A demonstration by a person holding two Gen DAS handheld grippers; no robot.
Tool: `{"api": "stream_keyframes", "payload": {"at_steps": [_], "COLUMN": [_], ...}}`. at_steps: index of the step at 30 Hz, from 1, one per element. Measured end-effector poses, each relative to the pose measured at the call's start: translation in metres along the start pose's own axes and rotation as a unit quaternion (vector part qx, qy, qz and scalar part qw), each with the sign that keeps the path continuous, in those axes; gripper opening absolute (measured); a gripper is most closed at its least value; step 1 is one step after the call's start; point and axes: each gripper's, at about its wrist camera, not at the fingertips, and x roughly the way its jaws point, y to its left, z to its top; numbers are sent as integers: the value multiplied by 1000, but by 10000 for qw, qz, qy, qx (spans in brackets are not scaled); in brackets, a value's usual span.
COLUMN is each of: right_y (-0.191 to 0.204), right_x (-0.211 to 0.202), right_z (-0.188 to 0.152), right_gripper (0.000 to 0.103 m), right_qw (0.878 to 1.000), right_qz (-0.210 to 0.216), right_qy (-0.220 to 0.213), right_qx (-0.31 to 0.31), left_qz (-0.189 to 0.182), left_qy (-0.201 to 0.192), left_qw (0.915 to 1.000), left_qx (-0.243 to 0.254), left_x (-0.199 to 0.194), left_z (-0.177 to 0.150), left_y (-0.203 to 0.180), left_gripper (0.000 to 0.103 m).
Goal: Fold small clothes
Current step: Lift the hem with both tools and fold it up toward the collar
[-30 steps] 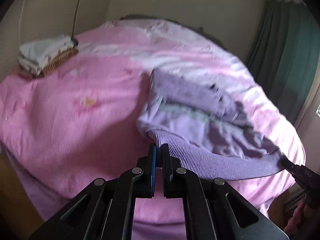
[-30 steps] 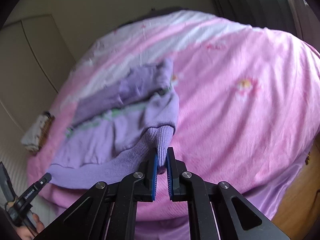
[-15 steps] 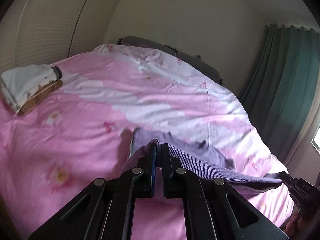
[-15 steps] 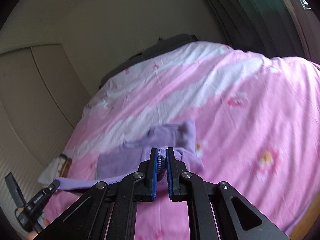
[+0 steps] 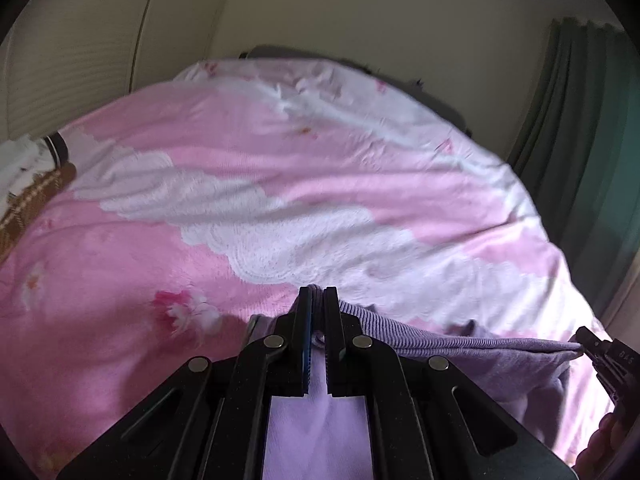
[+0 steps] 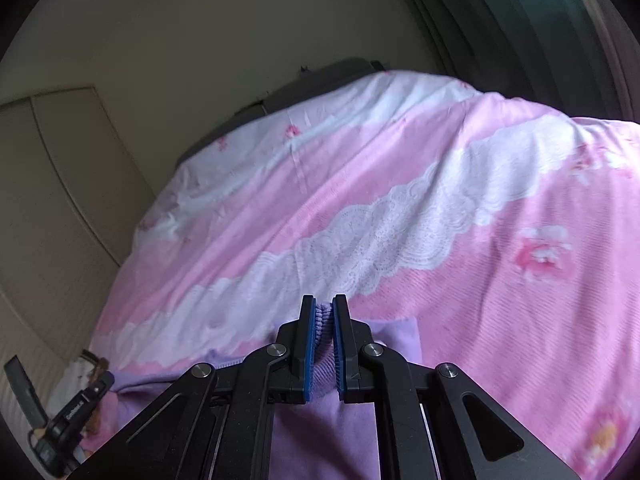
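A small lilac sweater (image 5: pixel 460 344) with a ribbed hem hangs stretched between my two grippers above the pink bed. My left gripper (image 5: pixel 318 294) is shut on one corner of the ribbed hem. My right gripper (image 6: pixel 323 303) is shut on the other corner of the same sweater (image 6: pixel 320 400). The hem runs taut from my left gripper to the right gripper's tip (image 5: pixel 588 340) at the right edge of the left wrist view. Most of the sweater's body lies below and behind the fingers, hidden by the gripper frames.
A pink and white floral quilt (image 5: pixel 280 200) covers the bed (image 6: pixel 440 220). A stack of folded clothes (image 5: pixel 28 184) sits at the bed's left edge. A green curtain (image 5: pixel 580 140) hangs on the right, a cream wall and wardrobe doors stand behind. A person's fingers (image 5: pixel 604 436) show at lower right.
Both grippers carried the sweater's hem forward over the bed and slightly up. The sweater's body, earlier spread ahead of the fingers, now sits under them, with quilt filling the view ahead.
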Motion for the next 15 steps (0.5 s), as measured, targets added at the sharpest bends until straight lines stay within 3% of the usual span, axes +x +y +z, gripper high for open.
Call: {"api": "stream_keyframes", "payload": {"at_steps": [4,12,14,15], "right_y": [-7,-20,-20,-20], "right_x": [43,90,93,91], "right_z": [-3,-24,-24,-22], "right_gripper": [9,9,11,16], "right_qw": [9994,9964,9963,9966], "right_qz": [-170,-451,-374,-326], "right_qy": [289,690,753,744], "right_qx": [-55,-191,-168,-149], "left_qz": [188,350,338,375], "left_qy": [255,594,572,552], "left_qw": [9995,9976,9977,9977], "left_qx": [29,100,107,137], "left_x": [39,71,65,61], "left_z": [-5,-16,-13,-12], "left_y": [5,8,6,5], "left_gripper": [7,8,16,22]}}
